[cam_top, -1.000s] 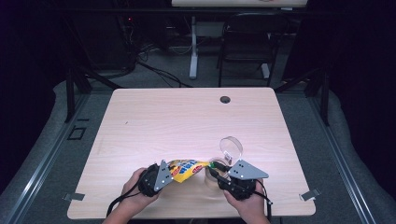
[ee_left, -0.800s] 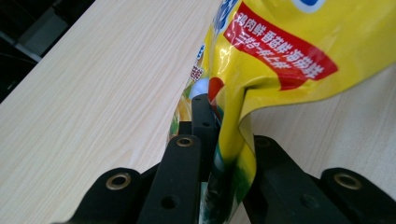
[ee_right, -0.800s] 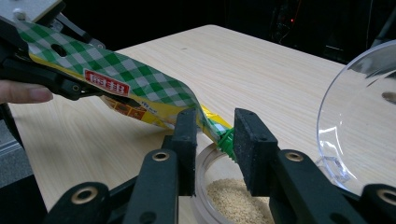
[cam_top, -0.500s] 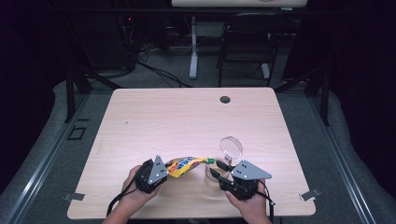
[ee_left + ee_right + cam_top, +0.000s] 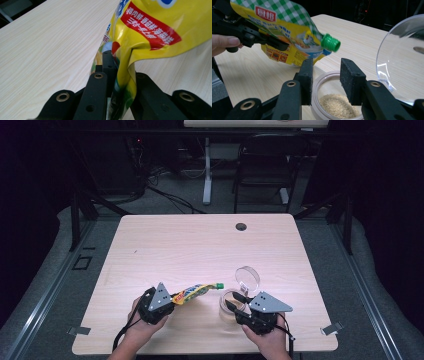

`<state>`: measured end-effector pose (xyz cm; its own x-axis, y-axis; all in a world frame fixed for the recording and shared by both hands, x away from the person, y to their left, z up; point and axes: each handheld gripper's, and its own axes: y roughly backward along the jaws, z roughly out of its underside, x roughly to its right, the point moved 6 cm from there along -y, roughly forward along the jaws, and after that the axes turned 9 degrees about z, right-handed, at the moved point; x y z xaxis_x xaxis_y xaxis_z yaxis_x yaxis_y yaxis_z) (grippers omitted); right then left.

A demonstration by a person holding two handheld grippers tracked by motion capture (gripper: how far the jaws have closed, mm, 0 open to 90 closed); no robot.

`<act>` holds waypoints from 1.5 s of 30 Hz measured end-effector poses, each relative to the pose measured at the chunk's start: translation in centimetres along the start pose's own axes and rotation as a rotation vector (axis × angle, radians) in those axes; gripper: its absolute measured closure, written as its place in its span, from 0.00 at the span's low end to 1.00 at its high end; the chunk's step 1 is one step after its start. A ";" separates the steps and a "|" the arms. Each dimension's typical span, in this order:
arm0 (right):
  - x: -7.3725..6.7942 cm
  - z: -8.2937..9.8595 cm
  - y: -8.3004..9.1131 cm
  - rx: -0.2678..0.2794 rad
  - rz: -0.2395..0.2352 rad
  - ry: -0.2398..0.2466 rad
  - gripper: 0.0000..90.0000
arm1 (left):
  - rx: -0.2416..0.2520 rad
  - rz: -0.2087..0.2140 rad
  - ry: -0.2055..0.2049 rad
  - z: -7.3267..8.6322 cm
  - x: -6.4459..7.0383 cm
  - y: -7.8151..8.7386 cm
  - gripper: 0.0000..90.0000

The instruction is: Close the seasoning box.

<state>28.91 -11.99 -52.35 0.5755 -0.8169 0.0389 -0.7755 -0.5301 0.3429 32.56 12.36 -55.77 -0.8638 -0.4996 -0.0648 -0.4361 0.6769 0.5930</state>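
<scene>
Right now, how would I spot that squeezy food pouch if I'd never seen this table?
Start at the pale wooden table and look to its near edge, where two hands hold black grippers. The left gripper pinches the pouch by its bottom end and holds it tilted toward a small open jar of tan granules. It is the one bright yellow thing there, with a green screw cap.

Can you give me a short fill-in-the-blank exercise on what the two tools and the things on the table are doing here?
1. The left tool is shut on a yellow ____ with a spout.
2. The cap on the spout is ____ in colour.
3. The right tool sits at the rim of a round jar that holds pale ____.
4. The jar's clear ____ stands open, hinged back from the rim.

Missing words: pouch; green; grains; lid
</scene>
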 end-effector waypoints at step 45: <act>0.8 0.4 -0.9 -0.025 0.007 -0.022 0.69 | 0.114 0.001 0.284 3.1 -3.4 2.3 0.87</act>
<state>29.97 -12.29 -53.04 0.5638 -0.8257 0.0211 -0.7729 -0.5184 0.3658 33.71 17.28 -56.72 -0.7658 -0.6196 0.1721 -0.4749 0.7254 0.4983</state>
